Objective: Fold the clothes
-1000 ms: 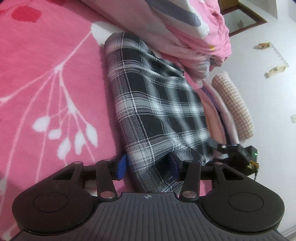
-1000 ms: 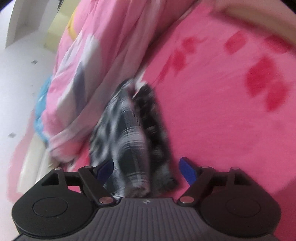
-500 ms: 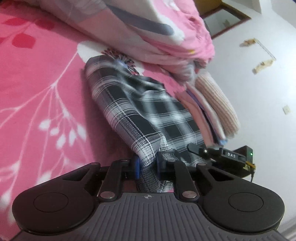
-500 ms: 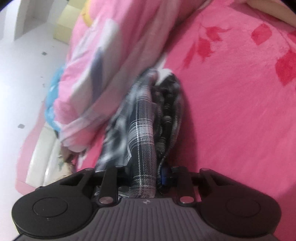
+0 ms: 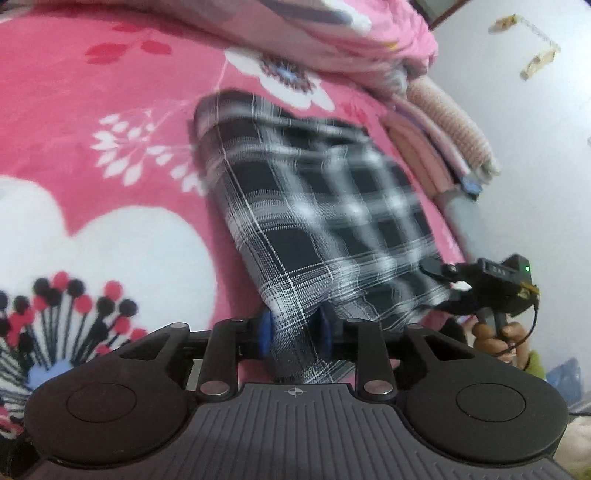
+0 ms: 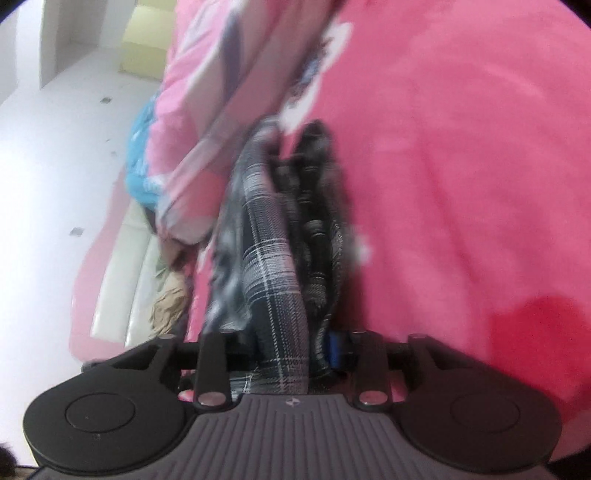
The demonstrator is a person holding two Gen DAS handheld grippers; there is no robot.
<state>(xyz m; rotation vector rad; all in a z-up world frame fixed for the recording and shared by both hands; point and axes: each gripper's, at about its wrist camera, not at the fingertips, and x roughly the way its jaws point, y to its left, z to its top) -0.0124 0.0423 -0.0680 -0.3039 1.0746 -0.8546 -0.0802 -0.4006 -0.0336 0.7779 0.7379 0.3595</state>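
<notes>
A black-and-white plaid cloth garment (image 5: 314,221), folded into a long band, lies stretched across a pink fleece blanket with white flower and leaf prints (image 5: 110,110). Its far end sits near a large white flower on the blanket; its near end runs up into the two grippers.

The left gripper (image 5: 293,334) has its blue-padded fingers (image 5: 265,332) drawn close together with a bunched corner of the plaid fabric pinched between them. In the right wrist view, the right gripper (image 6: 295,347) is likewise nearly closed on the gathered edge of the same garment (image 6: 277,258), one blue pad (image 6: 334,349) showing just beside the fabric; the folded layers stand edge-on ahead of it, partly blurred.

From the left wrist view, the body of the right gripper appears at the garment's right corner, with a hand (image 5: 495,332) wrapped around its handle.

Beyond the garment, a rumpled pink quilt with grey and white patches (image 5: 332,33) is heaped along the blanket's far side. Beside it lies a stack of folded pale pink and beige textiles (image 5: 443,136) at the bed's edge, next to a white wall (image 5: 535,147).
</notes>
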